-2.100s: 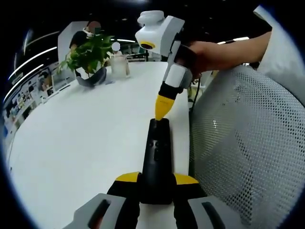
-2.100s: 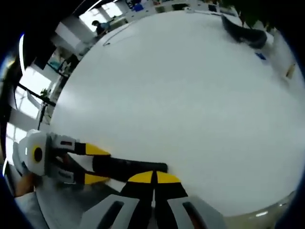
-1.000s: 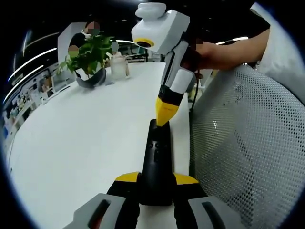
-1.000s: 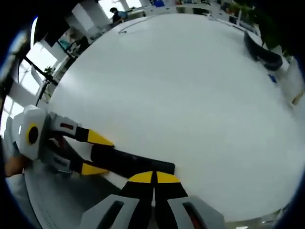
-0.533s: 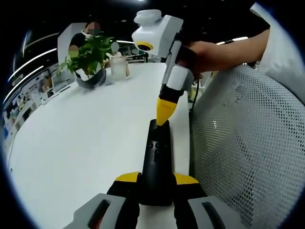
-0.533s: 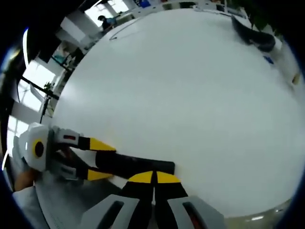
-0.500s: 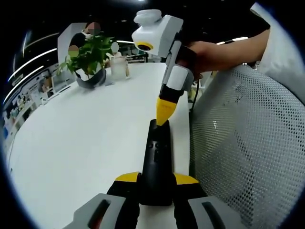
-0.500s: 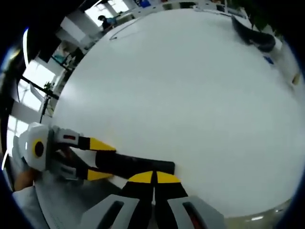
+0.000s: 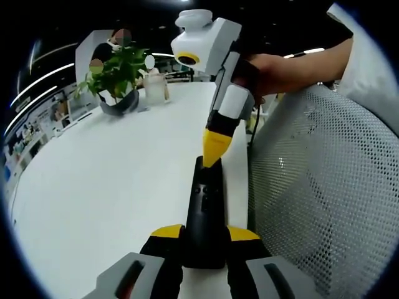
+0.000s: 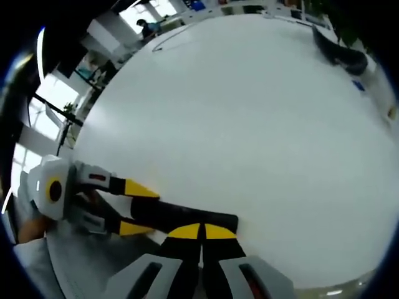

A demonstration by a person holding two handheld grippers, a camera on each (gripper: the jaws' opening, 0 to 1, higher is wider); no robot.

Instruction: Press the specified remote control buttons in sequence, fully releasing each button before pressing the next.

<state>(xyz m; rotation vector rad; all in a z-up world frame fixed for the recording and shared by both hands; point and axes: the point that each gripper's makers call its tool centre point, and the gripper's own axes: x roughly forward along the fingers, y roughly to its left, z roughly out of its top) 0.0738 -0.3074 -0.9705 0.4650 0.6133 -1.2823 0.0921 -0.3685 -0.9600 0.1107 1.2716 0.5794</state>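
A white surface [image 9: 106, 174] is seen beside a mesh chair [image 9: 318, 187]. The black remote control [image 9: 206, 208] lies on it, clamped by the left tongs [image 9: 204, 240]. The right tongs [image 9: 213, 149], closed together, are pressed onto its far end.

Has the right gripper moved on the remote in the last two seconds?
Yes. In the left gripper view, the right gripper has come down onto the remote's far end, where earlier its tip sat just above it.
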